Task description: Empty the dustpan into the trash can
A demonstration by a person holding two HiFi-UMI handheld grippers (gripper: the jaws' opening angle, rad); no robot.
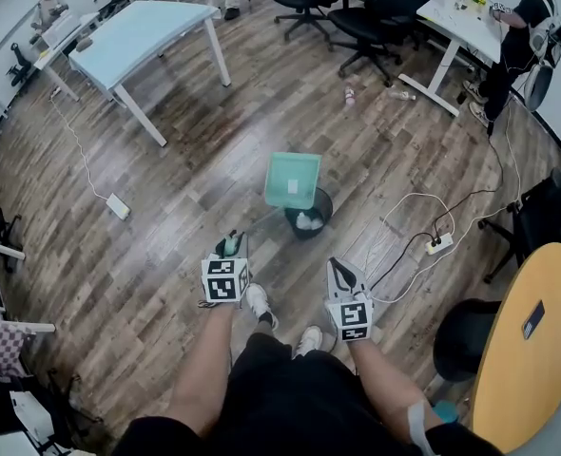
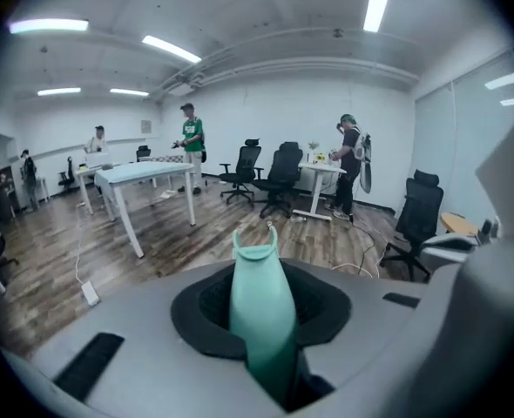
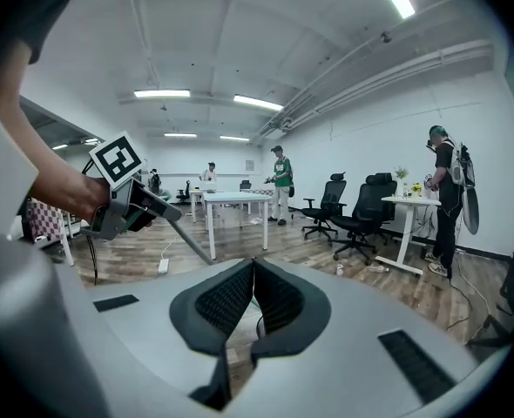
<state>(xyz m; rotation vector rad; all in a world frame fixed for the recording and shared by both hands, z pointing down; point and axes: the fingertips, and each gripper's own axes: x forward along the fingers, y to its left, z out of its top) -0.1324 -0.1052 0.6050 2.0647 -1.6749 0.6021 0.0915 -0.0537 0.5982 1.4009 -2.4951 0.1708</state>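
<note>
A teal dustpan is held tipped over a small black trash can, which stands on the wood-pattern floor just ahead of the person's feet. White scraps are seen inside the can. The dustpan's teal handle is pinched between the jaws of the left gripper, as shown in the left gripper view. The right gripper is held beside it, apart from the dustpan, with its ribbed jaws pressed together on nothing.
</note>
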